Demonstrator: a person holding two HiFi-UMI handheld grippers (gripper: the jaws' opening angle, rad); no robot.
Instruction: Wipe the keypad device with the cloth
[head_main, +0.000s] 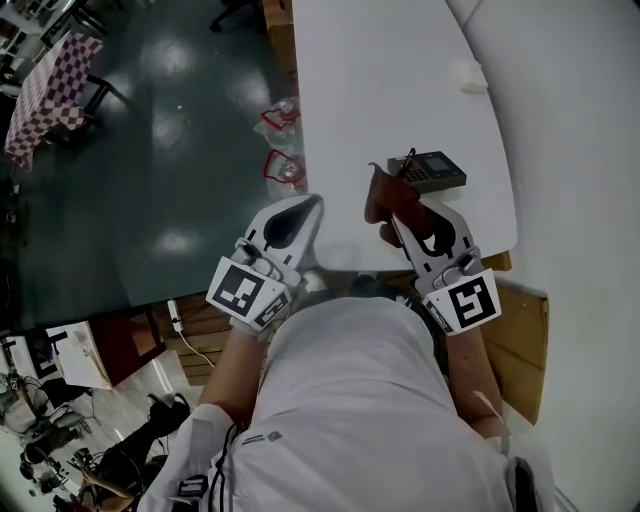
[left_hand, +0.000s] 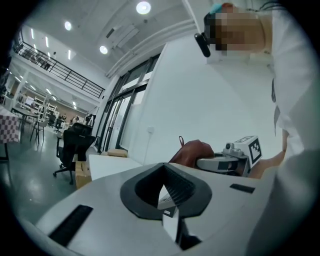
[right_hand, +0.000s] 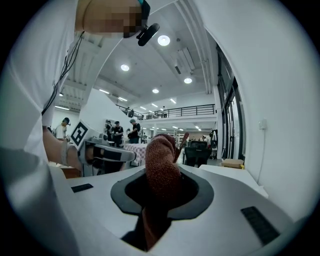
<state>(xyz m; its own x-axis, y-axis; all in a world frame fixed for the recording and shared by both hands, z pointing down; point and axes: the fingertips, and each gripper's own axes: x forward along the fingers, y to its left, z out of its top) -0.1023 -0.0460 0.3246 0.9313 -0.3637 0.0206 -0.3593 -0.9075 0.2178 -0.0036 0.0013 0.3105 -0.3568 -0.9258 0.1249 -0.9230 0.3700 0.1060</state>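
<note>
Right hand-held gripper (head_main: 402, 222) clamped on the reddish cloth (head_main: 385, 195), keypad device (head_main: 432, 170) on the table (head_main: 400, 80) just beyond at one o'clock — wiping looks about to start, needing the cloth lowered onto the keys — left hand-held gripper (head_main: 303, 212), jaws together and empty, at nine o'clock.

Large open lab hall: mezzanine railing (right_hand: 176, 111), office chair (left_hand: 75, 144).

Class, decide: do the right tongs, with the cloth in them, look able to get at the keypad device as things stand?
Probably yes: the right tongs hold the cloth close beside the keypad device, nothing between them.
</note>
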